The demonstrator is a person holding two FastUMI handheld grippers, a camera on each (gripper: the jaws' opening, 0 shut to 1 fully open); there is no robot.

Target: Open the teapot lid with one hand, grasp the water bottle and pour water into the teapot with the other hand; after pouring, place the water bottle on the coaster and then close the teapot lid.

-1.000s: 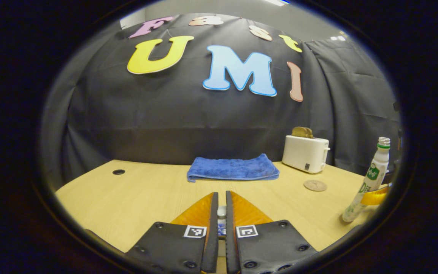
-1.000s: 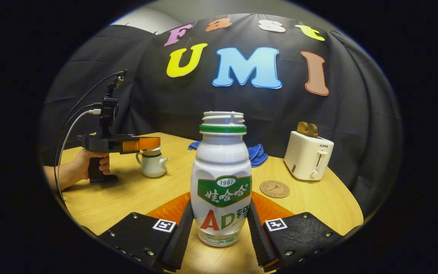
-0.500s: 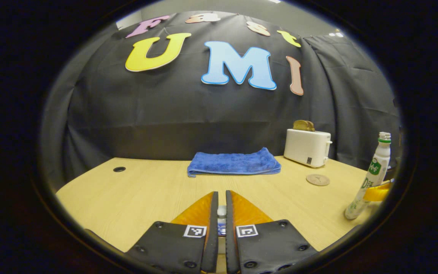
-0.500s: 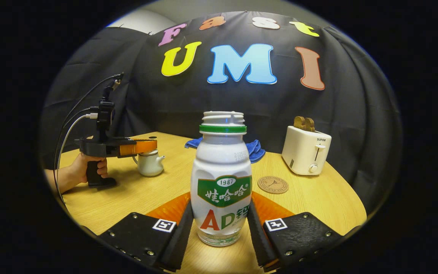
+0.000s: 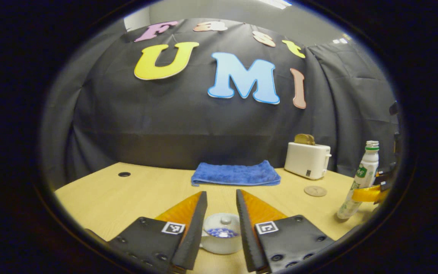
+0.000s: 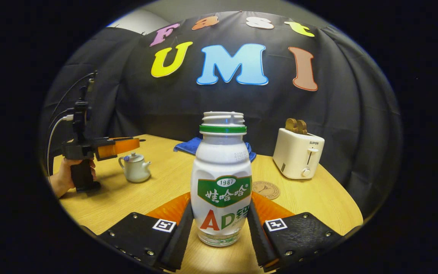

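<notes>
Since a second ago the left gripper has parted its fingers, which were nearly together on the lid knob, and it has risen a little above the teapot; the lid now sits on the pot, in the gap between the wide fingers and touching neither. In the right gripper view that gripper hangs at 9 o'clock, held by a hand, with the teapot just below its tips and the lid in place. The right gripper is closed on the bottle, a finger pressing each side of its lower body; the bottle stands upright, uncapped, and whether its base touches the table cannot be told. From the left gripper view the bottle appears at 3 o'clock, leaning slightly, with the right gripper around it. A coaster lies bare on the table just right of and behind the bottle, between it and the toaster at 2 o'clock. A blue cloth lies folded at 12 o'clock beyond the left fingers, near the table's far edge, well apart from the teapot.
</notes>
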